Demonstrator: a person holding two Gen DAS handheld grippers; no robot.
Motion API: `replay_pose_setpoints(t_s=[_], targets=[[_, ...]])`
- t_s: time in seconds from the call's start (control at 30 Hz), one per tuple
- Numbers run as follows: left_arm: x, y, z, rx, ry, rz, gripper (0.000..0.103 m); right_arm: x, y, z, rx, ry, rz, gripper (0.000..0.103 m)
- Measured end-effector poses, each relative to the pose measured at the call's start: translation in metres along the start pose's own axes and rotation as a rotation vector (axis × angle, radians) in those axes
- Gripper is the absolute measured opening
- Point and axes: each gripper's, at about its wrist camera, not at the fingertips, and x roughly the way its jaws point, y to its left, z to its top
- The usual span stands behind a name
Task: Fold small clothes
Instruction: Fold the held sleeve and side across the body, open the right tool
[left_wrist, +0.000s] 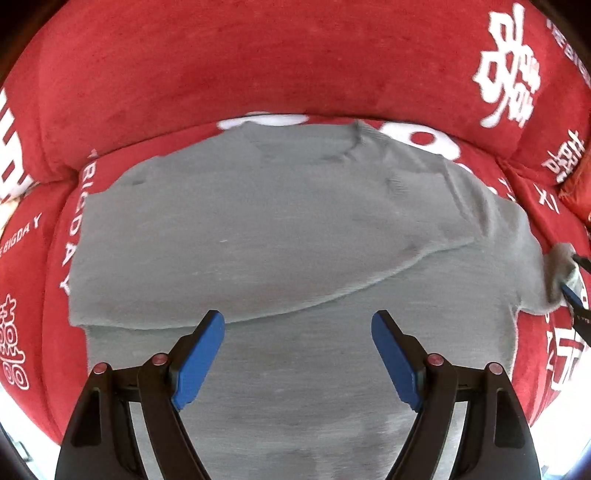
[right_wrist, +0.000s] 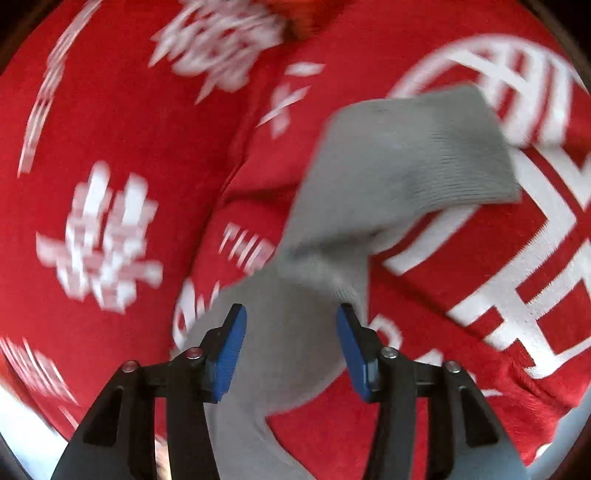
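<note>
A grey knit sweater lies flat on a red sofa seat, neckline toward the backrest, with one layer folded across its body. My left gripper hovers open above the sweater's lower part, nothing between its blue pads. The sweater's right sleeve trails off to the side, its ribbed cuff resting on the red cover. My right gripper has its jaws apart with the sleeve running loosely between them; the pads do not press on it. The right gripper also shows at the far right edge of the left wrist view, beside the cuff.
The red sofa cover with white characters and lettering forms a padded backrest behind the sweater and a side cushion left of the sleeve. The seat drops off to a pale floor at the bottom of both views.
</note>
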Motion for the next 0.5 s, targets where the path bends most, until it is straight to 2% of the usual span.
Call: replay_pose_setpoints(t_s=[0.1, 0.2, 0.3, 0.43, 0.5], targets=[[0.001, -0.013, 0.0, 0.022, -0.001, -0.009, 0.083, 0.016, -0.006, 0.012, 0.041, 0.002, 0.011, 0.055], [0.002, -0.018, 0.0, 0.016, 0.003, -0.019, 0.083, 0.024, -0.001, 0.014, 0.004, -0.013, -0.081, 0.055], [0.002, -0.02, -0.002, 0.005, 0.003, -0.025, 0.083, 0.014, -0.006, 0.012, 0.016, -0.014, -0.076, 0.055], [0.005, -0.025, -0.002, 0.013, 0.022, -0.025, 0.083, -0.006, 0.0, 0.006, -0.114, -0.015, -0.073, 0.059], [0.004, -0.029, -0.001, 0.021, 0.025, -0.026, 0.083, -0.002, 0.0, 0.013, -0.126, -0.014, -0.065, 0.059]])
